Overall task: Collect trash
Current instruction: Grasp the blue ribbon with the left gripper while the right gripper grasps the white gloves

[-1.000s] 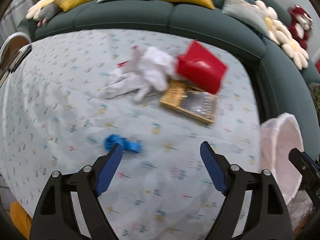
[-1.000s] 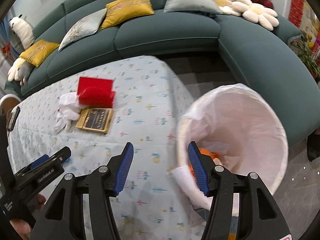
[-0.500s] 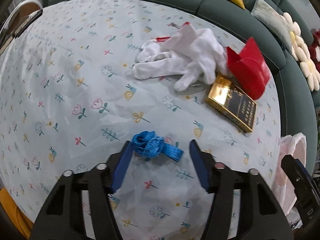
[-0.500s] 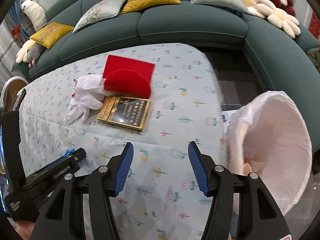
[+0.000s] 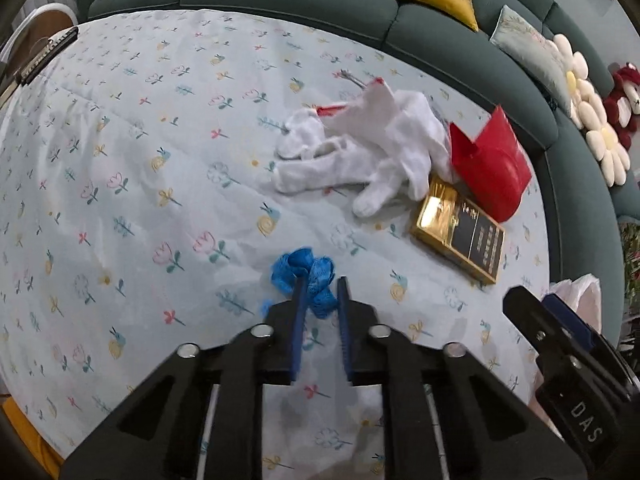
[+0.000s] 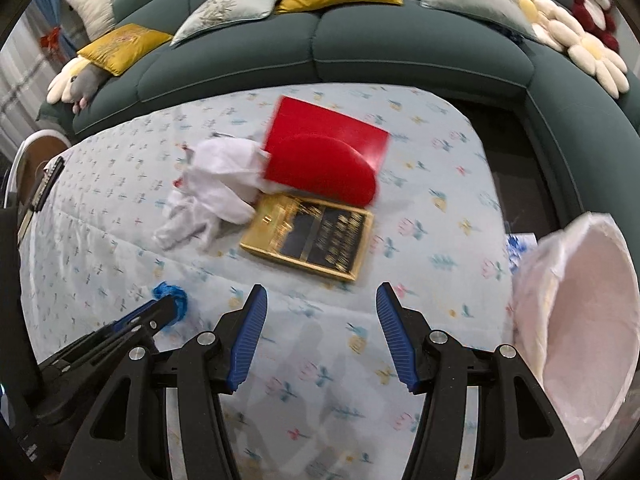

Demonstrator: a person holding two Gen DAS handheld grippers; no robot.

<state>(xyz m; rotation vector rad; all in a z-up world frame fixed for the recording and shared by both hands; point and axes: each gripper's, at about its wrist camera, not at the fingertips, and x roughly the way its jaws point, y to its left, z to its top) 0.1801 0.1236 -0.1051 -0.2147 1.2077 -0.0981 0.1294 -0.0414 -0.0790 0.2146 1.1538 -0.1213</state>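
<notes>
A crumpled blue ribbon [image 5: 304, 276] lies on the flowered tablecloth [image 5: 120, 160]. My left gripper [image 5: 321, 285] has closed on it, with the ribbon pinched between the blue pads; it also shows in the right wrist view [image 6: 170, 296]. My right gripper [image 6: 318, 300] is open and empty above the cloth, in front of a gold and black box [image 6: 310, 236]. A white-lined trash bin [image 6: 576, 320] stands off the table's right edge. White gloves [image 5: 360, 152] and a red box [image 5: 492, 164] lie further back.
A dark green curved sofa [image 6: 360, 48] with yellow and grey cushions wraps around the far side and right of the table. A chair [image 5: 36, 36] stands at the far left corner. The right gripper's body [image 5: 568, 380] shows at the lower right of the left wrist view.
My left gripper has gone down over the blue ribbon and closed on it. My right gripper has swung left, away from the bin and toward the gold box.
</notes>
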